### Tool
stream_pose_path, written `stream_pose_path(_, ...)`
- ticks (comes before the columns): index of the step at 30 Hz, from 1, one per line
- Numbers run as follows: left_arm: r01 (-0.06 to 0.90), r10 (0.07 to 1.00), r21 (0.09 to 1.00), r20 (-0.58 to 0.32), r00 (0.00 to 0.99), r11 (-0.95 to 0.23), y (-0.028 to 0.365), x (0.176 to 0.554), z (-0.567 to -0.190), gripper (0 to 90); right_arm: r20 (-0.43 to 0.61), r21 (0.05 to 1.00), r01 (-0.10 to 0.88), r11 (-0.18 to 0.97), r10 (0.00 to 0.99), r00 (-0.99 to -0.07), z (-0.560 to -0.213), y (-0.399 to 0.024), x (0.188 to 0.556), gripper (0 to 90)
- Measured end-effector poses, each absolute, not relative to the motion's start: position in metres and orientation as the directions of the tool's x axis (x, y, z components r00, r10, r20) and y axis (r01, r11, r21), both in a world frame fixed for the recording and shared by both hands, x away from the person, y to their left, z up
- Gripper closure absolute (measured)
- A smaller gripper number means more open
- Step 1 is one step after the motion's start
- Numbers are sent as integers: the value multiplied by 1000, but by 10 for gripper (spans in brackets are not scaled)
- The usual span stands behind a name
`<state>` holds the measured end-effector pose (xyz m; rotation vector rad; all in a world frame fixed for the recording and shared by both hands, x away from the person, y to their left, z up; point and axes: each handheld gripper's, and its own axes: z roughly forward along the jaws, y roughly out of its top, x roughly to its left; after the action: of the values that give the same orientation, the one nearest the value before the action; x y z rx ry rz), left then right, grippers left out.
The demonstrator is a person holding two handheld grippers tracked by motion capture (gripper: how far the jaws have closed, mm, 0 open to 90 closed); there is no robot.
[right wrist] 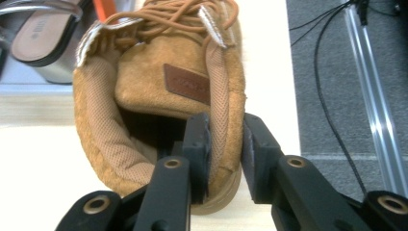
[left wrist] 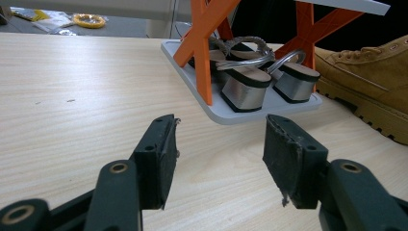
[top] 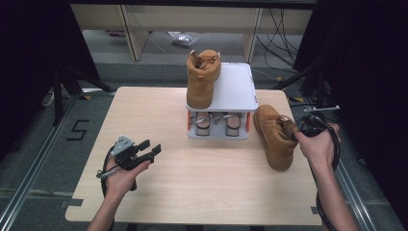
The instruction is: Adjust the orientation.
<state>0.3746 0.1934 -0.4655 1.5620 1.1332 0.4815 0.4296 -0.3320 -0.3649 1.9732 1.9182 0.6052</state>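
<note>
One jaw inside the boot (right wrist: 159, 91) collar (right gripper (right wrist: 225, 144) view).

Both boots, one on the table (top: 275, 137) and one on the rack (top: 202, 77), are tan suede with matching laces. The rack (top: 234, 89) is pale grey with orange struts; the table (top: 192, 187) is light wood grain.

The boot (right wrist: 159, 82) looks like matt tan suede (mesh-lined collar) on a pale wood-grain table (top: 202, 183).

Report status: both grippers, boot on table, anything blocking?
Right gripper clamped on collar of tan boot lying on table. Left gripper open, empty. Shoe rack beside boot, second boot on top.
</note>
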Motion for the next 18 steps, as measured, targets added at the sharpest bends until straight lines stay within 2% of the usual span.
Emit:
stream_pose_path(4, 412, 850, 910, -255, 461, 49, 193, 375, -466, 449, 88, 497, 865, -73, 996, 33, -364, -334, 431, 719)
stream_pose_path(6, 414, 851, 909, -255, 459, 49, 194, 375, -466, 449, 111, 493, 867, -78, 993, 27, -364, -336, 431, 688)
stream_pose_path(9, 413, 850, 909, -257, 459, 52, 193, 376, -466, 449, 84, 498, 866, -52, 996, 11, -365, -340, 433, 601)
stream_pose_path(18, 417, 852, 907, -264, 453, 59, 192, 378, -467, 448, 86, 551, 834, -32, 996, -18, -369, -346, 436, 495)
